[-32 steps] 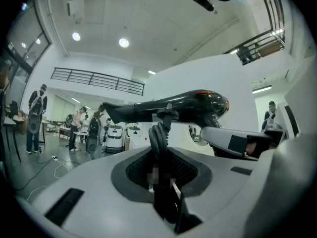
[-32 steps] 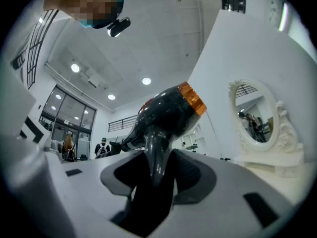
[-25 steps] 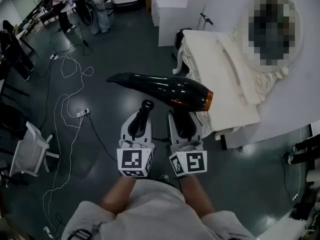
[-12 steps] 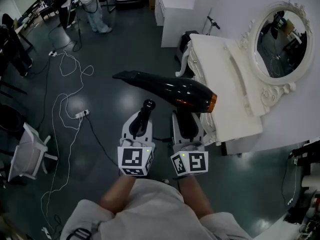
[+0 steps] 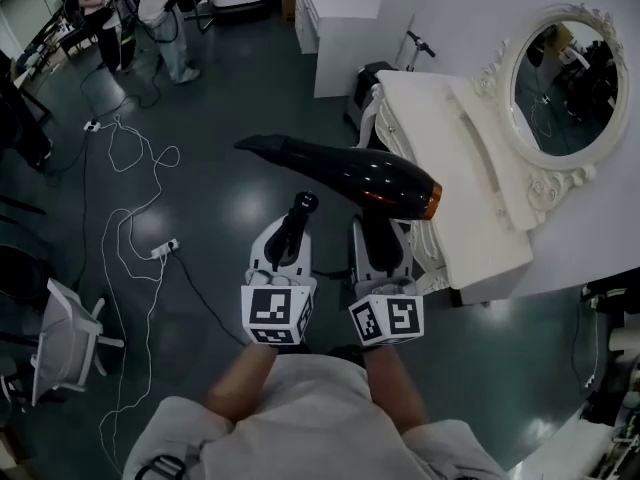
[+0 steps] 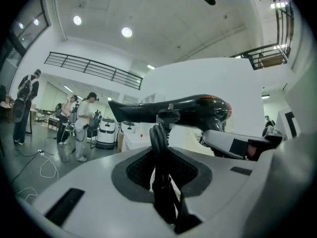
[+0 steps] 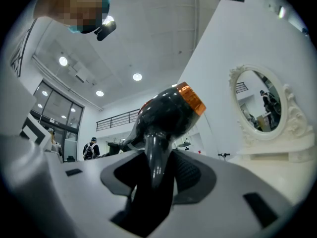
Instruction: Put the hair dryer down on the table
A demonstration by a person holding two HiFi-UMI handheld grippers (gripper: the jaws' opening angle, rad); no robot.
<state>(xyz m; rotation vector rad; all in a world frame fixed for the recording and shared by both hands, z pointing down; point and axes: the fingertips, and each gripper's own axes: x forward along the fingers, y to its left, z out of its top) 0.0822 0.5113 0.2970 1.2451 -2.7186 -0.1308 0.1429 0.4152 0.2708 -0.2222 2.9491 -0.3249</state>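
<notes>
Now gripping the hair dryer (image 5: 360, 176) by its handle with the right claw (image 5: 378, 243), aloft just left of the white surface (image 5: 450, 148), orange-ringed end nearest that surface's edge. Pinching the dryer's coiled cord (image 5: 297, 218) with the left claw (image 5: 290, 243), further left of the surface.

Found no words, numbers, brand names or signs clear enough to read anywhere. Saw only black-and-white square patterns, not letters, on the white cube (image 5: 274, 315) of the left gripper (image 5: 288, 233) and on the white cube (image 5: 387, 319) of the right gripper (image 5: 378, 233).
</notes>
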